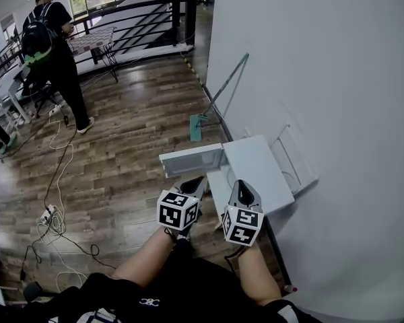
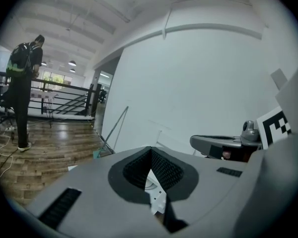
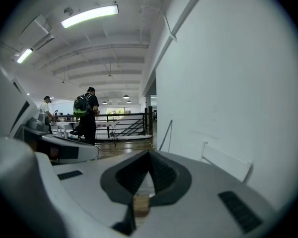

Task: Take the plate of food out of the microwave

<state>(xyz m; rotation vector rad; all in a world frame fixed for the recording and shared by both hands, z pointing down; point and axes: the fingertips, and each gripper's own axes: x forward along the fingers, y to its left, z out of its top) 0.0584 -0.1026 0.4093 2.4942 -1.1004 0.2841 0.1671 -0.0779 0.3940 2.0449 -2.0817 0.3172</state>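
While the white microwave [image 1: 256,167] stands on the wood floor [image 1: 121,147] at the floor's edge along the white wall [image 1: 323,79], its door [image 1: 190,160] is swung wide open to the left. From the head view only the top and the door show; the inside is hidden, so the plate of food cannot be made out.

Both grippers hang above the near side of the microwave, side by side and apart. The left gripper [image 1: 196,180] points toward the hinge end of the open door, and its jaws are pressed together with nothing between them, the ribbed pads meeting at the tip [image 2: 150,150]. The right gripper [image 1: 241,184] sits over the microwave's near edge, its jaws likewise closed on nothing [image 3: 149,153].

Just beyond the microwave, a flat white frame [image 1: 293,157] leans on the wall. Farther along that same edge a mop [image 1: 219,96] leans against the wall too. Cables [image 1: 54,180] trail across the floor at the left, and a person with a backpack [image 1: 54,59] stands well away, near a black railing [image 1: 135,12].
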